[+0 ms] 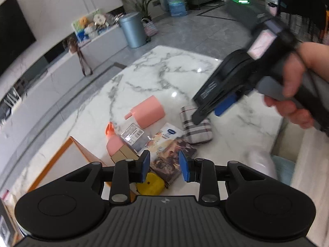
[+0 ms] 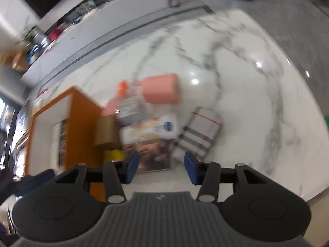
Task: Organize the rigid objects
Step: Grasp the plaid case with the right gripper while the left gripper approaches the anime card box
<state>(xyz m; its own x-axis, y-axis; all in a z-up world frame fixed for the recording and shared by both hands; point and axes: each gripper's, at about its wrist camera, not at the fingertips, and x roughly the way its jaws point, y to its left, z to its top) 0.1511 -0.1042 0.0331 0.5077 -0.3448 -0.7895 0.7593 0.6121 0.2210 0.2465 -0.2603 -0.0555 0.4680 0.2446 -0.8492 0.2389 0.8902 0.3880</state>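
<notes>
Left wrist view: orange-rimmed box [image 1: 67, 144] at left, then clutter on marble table [image 1: 185, 72]: pink bottle [image 1: 113, 142], pink cup [image 1: 147, 111], picture book [image 1: 170, 160] between parted, empty left gripper [image 1: 164, 165] pads, plaid pouch [image 1: 196, 125]; right gripper [image 1: 209, 111] open above pouch.

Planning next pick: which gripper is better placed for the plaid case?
Right. In the left wrist view the right gripper, jaws open, hangs directly over the plaid case; the left gripper sits over the book.
</notes>
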